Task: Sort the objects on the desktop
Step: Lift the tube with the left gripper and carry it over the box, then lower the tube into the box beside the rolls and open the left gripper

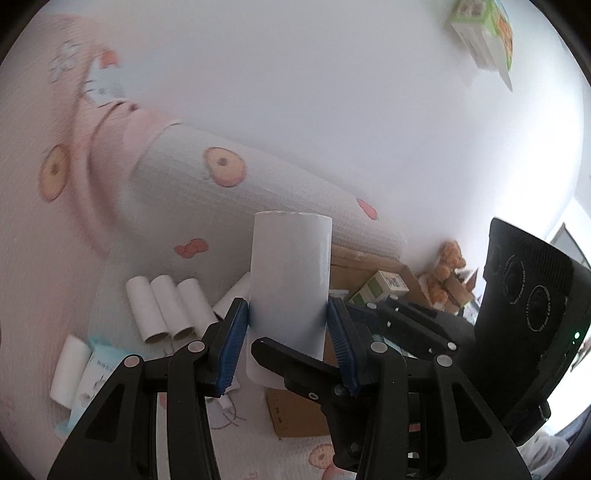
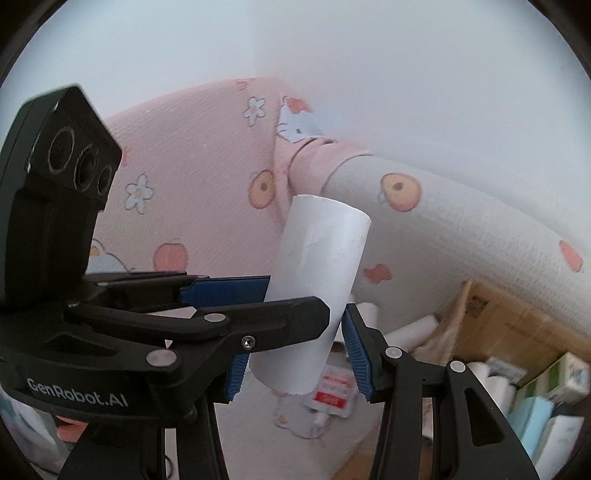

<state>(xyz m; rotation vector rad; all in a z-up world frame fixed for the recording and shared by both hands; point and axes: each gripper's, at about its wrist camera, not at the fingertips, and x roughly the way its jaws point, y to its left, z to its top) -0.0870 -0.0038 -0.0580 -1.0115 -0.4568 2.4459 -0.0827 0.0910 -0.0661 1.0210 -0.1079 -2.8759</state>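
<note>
A white paper tube [image 1: 290,273] stands upright in the air between both grippers. My left gripper [image 1: 288,314] is shut on it, its blue pads pressing the tube's two sides. My right gripper [image 1: 314,325] comes in crosswise from the right, with one black finger in front of the tube and the other behind it. In the right wrist view the tube [image 2: 317,266] leans right between my right gripper's [image 2: 293,317] blue pads; the right pad touches it, while the left pad is half hidden behind the left gripper [image 2: 295,295].
Several bare white tubes [image 1: 162,310] lie on the patterned bedding below. A cardboard box [image 2: 498,314] with packets stands at the right, a red-and-white sachet [image 2: 332,395] lies under the tube, a long bolster pillow [image 1: 258,184] lies behind, and a tissue pack [image 1: 484,33] sits far off.
</note>
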